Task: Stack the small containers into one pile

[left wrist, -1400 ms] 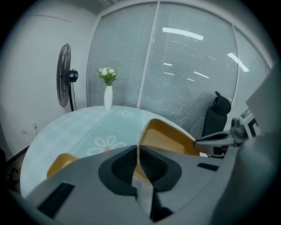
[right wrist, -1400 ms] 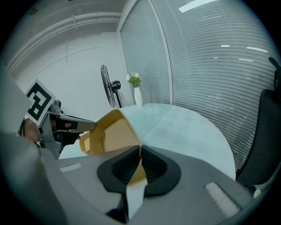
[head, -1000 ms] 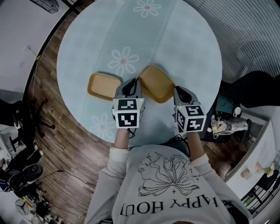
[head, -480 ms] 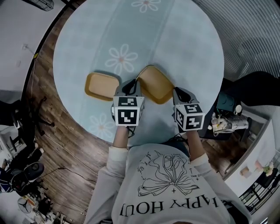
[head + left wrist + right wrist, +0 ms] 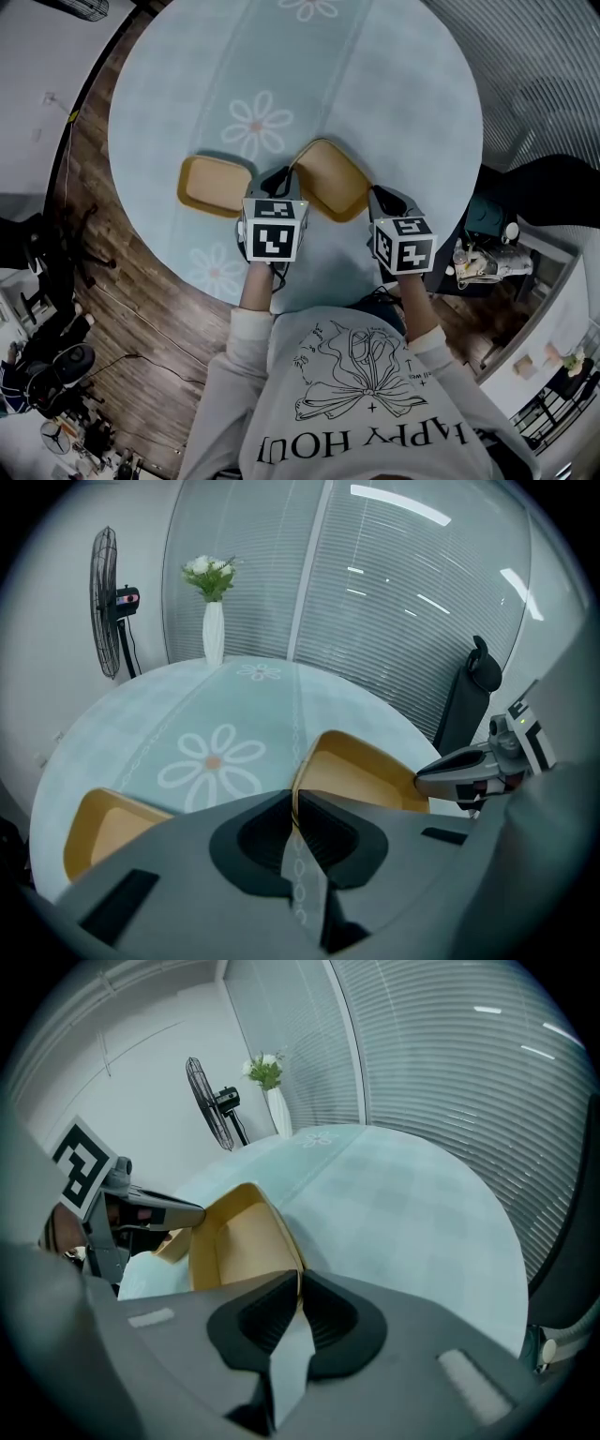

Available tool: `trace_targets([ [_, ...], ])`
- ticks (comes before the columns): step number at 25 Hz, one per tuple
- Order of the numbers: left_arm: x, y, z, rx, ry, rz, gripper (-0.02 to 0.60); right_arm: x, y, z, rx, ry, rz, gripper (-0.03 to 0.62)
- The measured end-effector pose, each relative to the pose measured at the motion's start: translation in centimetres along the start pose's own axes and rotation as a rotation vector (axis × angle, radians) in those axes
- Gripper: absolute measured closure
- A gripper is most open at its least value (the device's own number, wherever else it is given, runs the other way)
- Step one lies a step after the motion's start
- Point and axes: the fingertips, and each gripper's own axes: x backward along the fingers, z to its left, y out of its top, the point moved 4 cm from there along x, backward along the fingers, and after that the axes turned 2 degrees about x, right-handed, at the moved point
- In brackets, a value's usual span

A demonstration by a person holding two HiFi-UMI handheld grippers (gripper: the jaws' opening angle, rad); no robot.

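Two shallow yellow containers are on the round, pale blue daisy tablecloth (image 5: 394, 84). One container (image 5: 214, 186) lies flat at the left, seen also in the left gripper view (image 5: 103, 822). The other container (image 5: 330, 178) is held between both grippers and tilted. My left gripper (image 5: 284, 176) is shut on its left rim, which runs between the pads (image 5: 293, 803). My right gripper (image 5: 373, 194) is shut on its right rim (image 5: 300, 1286). The held container's hollow shows in both gripper views (image 5: 361, 775) (image 5: 239, 1241).
A white vase with flowers (image 5: 214, 621) stands at the table's far edge, with a standing fan (image 5: 111, 611) behind it. A dark chair (image 5: 469, 700) is at the right, by the blinds. The table's near edge is just below the grippers (image 5: 319, 295).
Almost nothing: both grippers keep their hold on the tilted container, and the whole scene shifts slightly left in the head view.
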Motion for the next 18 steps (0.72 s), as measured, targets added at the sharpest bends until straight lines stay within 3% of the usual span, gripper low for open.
trace_targets([
  [5, -0.9, 0.2, 0.3, 0.019, 0.008, -0.003, 0.552, -0.6, 0.1, -0.3, -0.021, 0.004, 0.004, 0.559],
  [8, -1.2, 0.4, 0.5, 0.038, 0.016, -0.022, 0.499, -0.7, 0.2, -0.5, -0.05, 0.0, -0.017, 0.552],
  [10, -1.1, 0.6, 0.6, 0.04, 0.021, -0.035, 0.475, -0.7, 0.4, -0.6, -0.055, -0.004, -0.038, 0.514],
  [13, -0.8, 0.9, 1.0, 0.053, 0.033, -0.059, 0.462, -0.5, 1.3, -0.6, -0.065, 0.014, -0.094, 0.462],
  [18, 1.0, 1.3, 1.9, 0.09, 0.064, -0.123, 0.457, 0.8, 3.6, -0.3, -0.051, 0.017, -0.239, 0.456],
])
